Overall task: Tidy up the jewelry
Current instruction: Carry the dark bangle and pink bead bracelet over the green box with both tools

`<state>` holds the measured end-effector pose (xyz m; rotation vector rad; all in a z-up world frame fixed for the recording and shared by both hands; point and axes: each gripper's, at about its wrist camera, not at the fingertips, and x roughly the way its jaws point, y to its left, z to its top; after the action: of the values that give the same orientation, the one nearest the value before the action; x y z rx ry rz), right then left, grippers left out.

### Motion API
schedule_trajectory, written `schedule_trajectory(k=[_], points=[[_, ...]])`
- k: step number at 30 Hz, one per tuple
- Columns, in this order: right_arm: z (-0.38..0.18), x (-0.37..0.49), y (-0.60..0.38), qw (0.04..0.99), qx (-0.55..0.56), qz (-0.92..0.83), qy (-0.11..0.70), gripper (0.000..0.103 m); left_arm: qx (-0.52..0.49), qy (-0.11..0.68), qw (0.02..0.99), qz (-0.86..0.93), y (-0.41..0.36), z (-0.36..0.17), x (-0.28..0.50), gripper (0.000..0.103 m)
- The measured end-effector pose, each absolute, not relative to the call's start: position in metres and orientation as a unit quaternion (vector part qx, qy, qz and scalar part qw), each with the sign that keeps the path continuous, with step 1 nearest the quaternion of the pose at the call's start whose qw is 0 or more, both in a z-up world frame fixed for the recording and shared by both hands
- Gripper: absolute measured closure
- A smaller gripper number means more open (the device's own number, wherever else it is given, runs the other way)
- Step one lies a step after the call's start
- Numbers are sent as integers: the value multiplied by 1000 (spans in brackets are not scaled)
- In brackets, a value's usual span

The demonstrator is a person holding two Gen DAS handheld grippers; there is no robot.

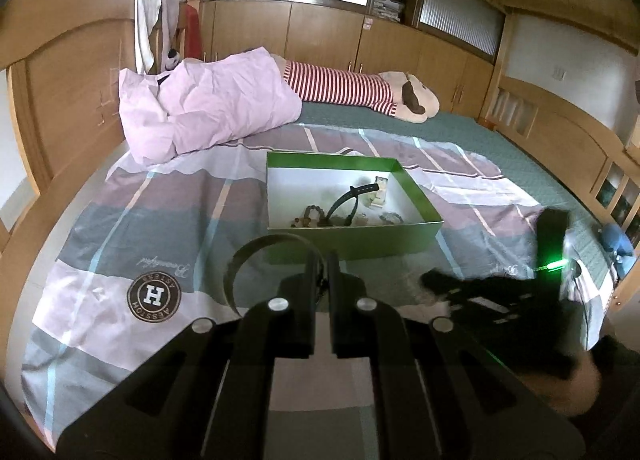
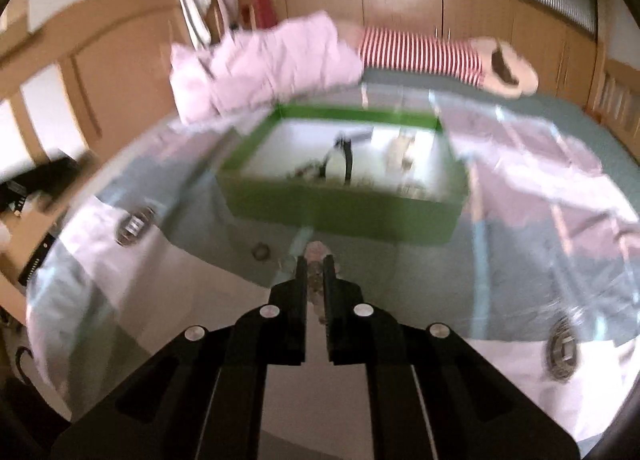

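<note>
The bed (image 1: 460,140), under a green quilted cover and a patchwork sheet of lilac, grey and white panels (image 1: 120,220), is carrying everything. On that sheet the open green cardboard box with a white inside (image 1: 416,238) is already holding several pieces, among them a dark strap and some beaded bracelets. The left hand-held gripper (image 1: 322,260) is hovering just short of the box, its fingers pinched together on a thin dark hoop-shaped band (image 1: 240,260) that arcs out to their left. The right hand-held gripper (image 2: 315,260) is blurred and also near the box's front wall, clamped on a small pale beaded piece (image 2: 318,250) whose exact kind I cannot tell. A small dark ring (image 2: 261,251) is lying loose on the sheet nearby. Both pieces look lifted and on their way, so the carrying step seems in hand; next, each would need bringing over the rim and releasing inside.
</note>
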<state>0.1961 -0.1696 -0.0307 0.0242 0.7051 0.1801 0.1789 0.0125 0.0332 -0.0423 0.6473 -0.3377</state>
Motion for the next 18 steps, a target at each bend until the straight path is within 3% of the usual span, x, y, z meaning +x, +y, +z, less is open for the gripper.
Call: schedule_trajectory(k=[6,18], points=[[23,152,-204,958,46,71,274,96,-17,318,934,-160,2,31,177,98],[20,133,-219,955,77,83,276,96,-2,327,933,-149,-25,24,180,98]])
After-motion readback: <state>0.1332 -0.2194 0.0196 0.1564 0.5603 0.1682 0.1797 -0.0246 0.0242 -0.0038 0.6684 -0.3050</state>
